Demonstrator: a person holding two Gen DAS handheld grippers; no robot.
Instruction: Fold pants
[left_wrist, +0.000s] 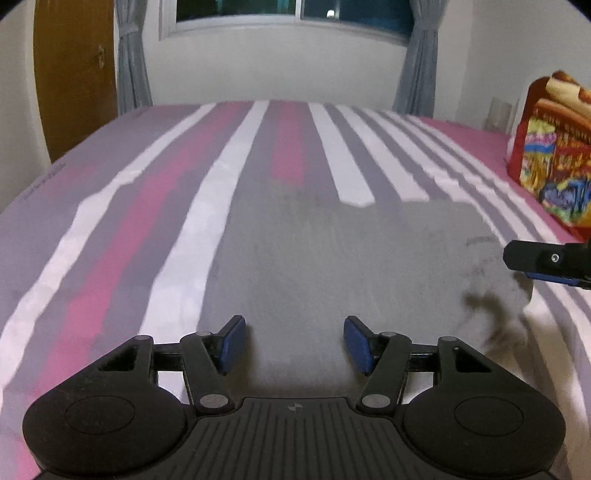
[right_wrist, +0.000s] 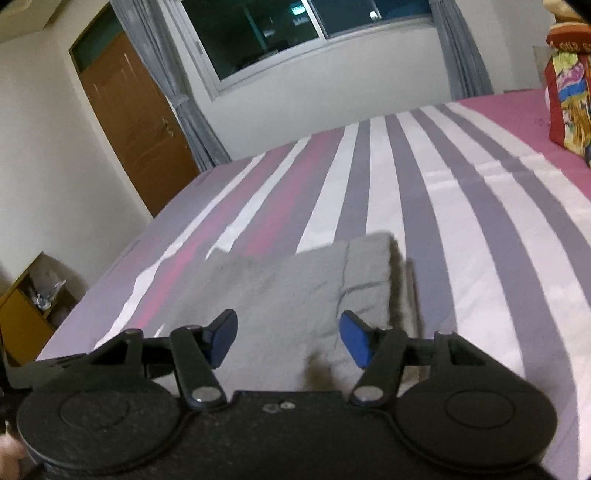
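Note:
The grey pants lie folded into a compact block on the striped bed sheet. In the left wrist view my left gripper is open and empty, its blue pads just above the near edge of the pants. The right gripper shows at the right edge, beside the pants' right side. In the right wrist view the pants lie flat with a folded layer at their right end. My right gripper is open and empty, close over the near part of the pants.
A colourful red printed pillow or bag stands at the bed's right side, on pink sheet. A wooden door, a window with grey curtains and a low wooden shelf stand beyond the bed.

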